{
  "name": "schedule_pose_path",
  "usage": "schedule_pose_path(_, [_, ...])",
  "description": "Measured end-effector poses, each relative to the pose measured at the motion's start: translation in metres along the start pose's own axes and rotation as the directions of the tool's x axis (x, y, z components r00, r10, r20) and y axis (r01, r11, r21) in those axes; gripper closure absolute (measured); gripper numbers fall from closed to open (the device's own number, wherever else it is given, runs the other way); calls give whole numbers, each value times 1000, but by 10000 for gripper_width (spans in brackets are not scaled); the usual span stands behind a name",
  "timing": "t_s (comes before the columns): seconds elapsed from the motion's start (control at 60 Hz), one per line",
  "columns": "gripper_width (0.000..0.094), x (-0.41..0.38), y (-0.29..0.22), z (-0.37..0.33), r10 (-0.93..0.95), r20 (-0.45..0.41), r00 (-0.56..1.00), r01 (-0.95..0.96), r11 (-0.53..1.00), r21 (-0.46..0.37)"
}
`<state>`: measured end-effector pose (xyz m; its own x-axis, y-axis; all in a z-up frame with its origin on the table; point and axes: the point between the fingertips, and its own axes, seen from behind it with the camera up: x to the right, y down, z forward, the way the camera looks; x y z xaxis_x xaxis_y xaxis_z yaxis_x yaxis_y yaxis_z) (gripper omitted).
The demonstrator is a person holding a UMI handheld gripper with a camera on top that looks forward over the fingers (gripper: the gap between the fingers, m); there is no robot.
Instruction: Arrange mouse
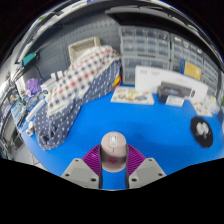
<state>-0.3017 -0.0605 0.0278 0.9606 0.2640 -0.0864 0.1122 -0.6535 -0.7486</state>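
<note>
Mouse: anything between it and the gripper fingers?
No. The mouse sits directly between the gripper's fingers, against the purple pads, on the blue table. Whether both pads press on it is not clear.
</note>
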Motion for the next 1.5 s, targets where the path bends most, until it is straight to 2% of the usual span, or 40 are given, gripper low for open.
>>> schedule_pose_path(0.1, [640, 53, -65, -41, -45, 2, 999, 44, 994, 103])
schedule_pose_path(0.25, [639, 156, -159, -103, -56, -45, 997, 66, 962, 265])
schedule_pose_path(0.333, [638, 227, -194, -133, -51, -104, 993, 81, 946, 315])
schedule_pose_path(0.417, [638, 295, -206, -144, -19, -161, 987, 73, 939, 336])
schedule_pose_path(0.55, [639, 387, -187, -124, 44, -222, 974, 22, 958, 286])
schedule_pose_path(0.65, [640, 424, -149, -88, 76, -218, 973, -30, 978, 208])
schedule_pose_path(0.85, [625, 442, -65, -20, 89, -188, 978, -84, 996, 35])
schedule_pose_path(0.967, [623, 437, -27, 7, 111, -155, 982, -116, 993, -21])
schedule_pose_path(0.983, [584, 436, -22, 9, 109, -152, 982, -115, 993, -31])
schedule_pose_path(1.017, [597, 434, -14, 15, 105, -146, 984, -114, 992, -52])
schedule_pose_path(1.067, [599, 434, -13, 17, 106, -150, 983, -111, 993, -26])
schedule_pose_path(1.2, [563, 435, -12, 17, 90, -155, 984, -96, 995, -30])
schedule_pose_path(1.367, [460, 435, -11, 17, 89, -174, 981, -101, 993, -60])
schedule_pose_path(1.383, [431, 435, -11, 17, 86, -174, 981, -99, 993, -65])
schedule_pose_path(1.433, [263, 437, -9, 13, 68, -194, 979, -88, 991, -99])
schedule_pose_path(1.5, [183, 438, -18, 3, 35, -222, 975, -59, 993, -103])
